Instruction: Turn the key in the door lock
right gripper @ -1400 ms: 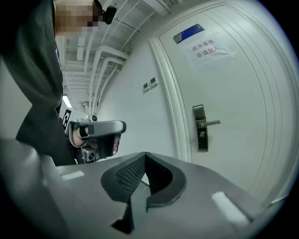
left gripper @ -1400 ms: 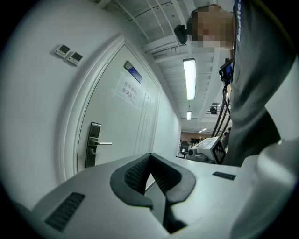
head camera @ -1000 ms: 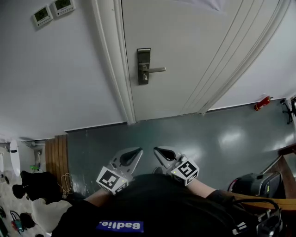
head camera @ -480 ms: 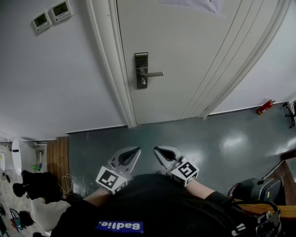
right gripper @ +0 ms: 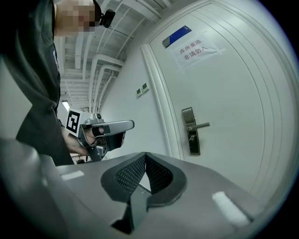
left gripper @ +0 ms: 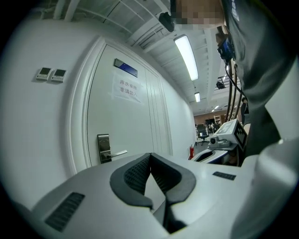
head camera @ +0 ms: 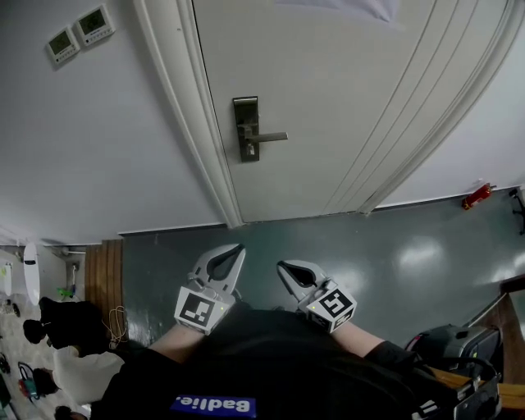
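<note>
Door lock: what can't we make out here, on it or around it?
Silver metal lock plate with lever handle: whether a key is in it, too small in every view.
White paper notice on the white door: the head view's top edge cuts it off, so no print shows there.
Two white wall control panels: readings too small in all views.

Bare floor [head camera: 344, 254] leads to the door [head camera: 344, 82]; a lever handle [head camera: 272, 137] juts from its lock plate [head camera: 245, 115].

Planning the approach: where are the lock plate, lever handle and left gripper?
lock plate [head camera: 244, 111]: head view, its upper part.
lever handle [head camera: 272, 137]: head view, middle of the lever.
left gripper [head camera: 239, 248]: head view, tips of its shut jaws.
</note>
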{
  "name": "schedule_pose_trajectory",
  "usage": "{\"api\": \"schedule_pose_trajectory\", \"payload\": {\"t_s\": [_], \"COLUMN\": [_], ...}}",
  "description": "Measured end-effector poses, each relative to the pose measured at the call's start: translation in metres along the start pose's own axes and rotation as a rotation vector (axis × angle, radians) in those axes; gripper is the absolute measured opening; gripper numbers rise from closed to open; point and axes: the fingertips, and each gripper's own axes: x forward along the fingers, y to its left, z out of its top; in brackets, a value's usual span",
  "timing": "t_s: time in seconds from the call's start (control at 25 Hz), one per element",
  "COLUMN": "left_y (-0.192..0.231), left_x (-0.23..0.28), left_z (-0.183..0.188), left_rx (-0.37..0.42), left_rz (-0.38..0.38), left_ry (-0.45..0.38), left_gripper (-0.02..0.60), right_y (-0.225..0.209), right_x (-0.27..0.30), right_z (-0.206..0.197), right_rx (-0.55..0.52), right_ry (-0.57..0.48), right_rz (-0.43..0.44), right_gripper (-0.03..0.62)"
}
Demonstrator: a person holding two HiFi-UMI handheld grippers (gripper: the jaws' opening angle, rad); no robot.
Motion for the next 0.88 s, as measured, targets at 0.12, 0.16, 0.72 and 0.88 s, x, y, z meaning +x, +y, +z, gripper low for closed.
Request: {"api": "schedule_pose_trajectory", "payload": {"t_s": [0.12, 0.16, 0.72, 0.88], "left_y": [0.020, 0.028, 0.150, 0.156], "left_x": [0.019, 0.025, 0.142, 0.176], "left_z": [-0.003, -0.006, -0.064, -0.081], "left_rx": [0.036, 0.035, 0.324, 0.390], "left_rz": [-0.003, -0.002, -0.046, -0.052], "left_ry": [0.005, 0.006, 0.126, 0.200], "left_gripper": [0.006, 0.006, 0.008, 0.075], "right_y": [-0.015, -0.020, -0.090, -0.103], "right_x": [0.015, 0.022, 0.103, 0.102], "right_z": [0.000, -0.001, 0.015, 0.012], "right_rx": [-0.002, -0.001, 0.041, 0.040], "right_ry": [0.017, 0.024, 0.070, 0.081], "right_rz": [-0.010, -0.018, -0.214, -0.211], "right_gripper": [0.003, 0.003, 0.003, 0.003]}}
